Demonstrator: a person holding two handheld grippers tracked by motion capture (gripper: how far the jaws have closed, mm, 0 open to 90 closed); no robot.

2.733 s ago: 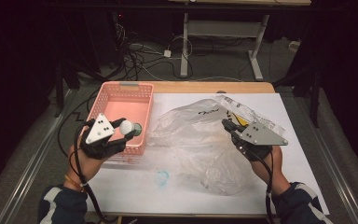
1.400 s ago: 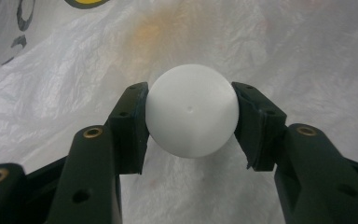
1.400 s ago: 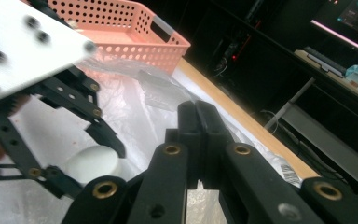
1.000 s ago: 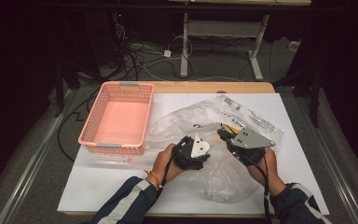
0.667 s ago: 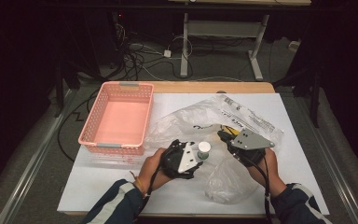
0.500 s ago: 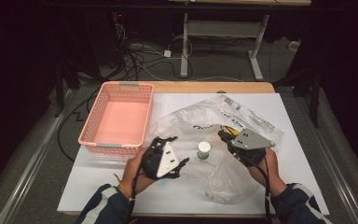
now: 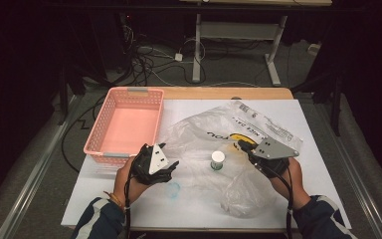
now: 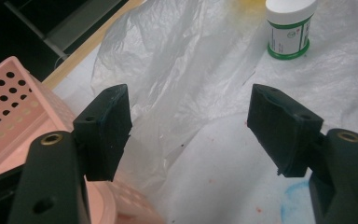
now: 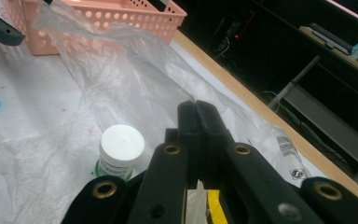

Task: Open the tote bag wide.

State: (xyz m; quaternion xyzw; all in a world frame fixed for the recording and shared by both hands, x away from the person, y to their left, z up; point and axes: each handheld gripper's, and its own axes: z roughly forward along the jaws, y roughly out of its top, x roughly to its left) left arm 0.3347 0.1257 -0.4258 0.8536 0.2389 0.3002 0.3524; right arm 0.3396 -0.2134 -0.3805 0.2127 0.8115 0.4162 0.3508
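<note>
While high view hides it, right gripper (image 9: 196, 122) jaws pinch bag (image 9: 121, 79).

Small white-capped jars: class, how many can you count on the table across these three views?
1. The jar stands upright on the clear plastic bag, between the left gripper and the right gripper. The crumpled bag could hide more.

Plastic bag (image 7: 238, 134): partial print "POU"; label text on small jar (image 8: 289, 28) unreadable.
</note>
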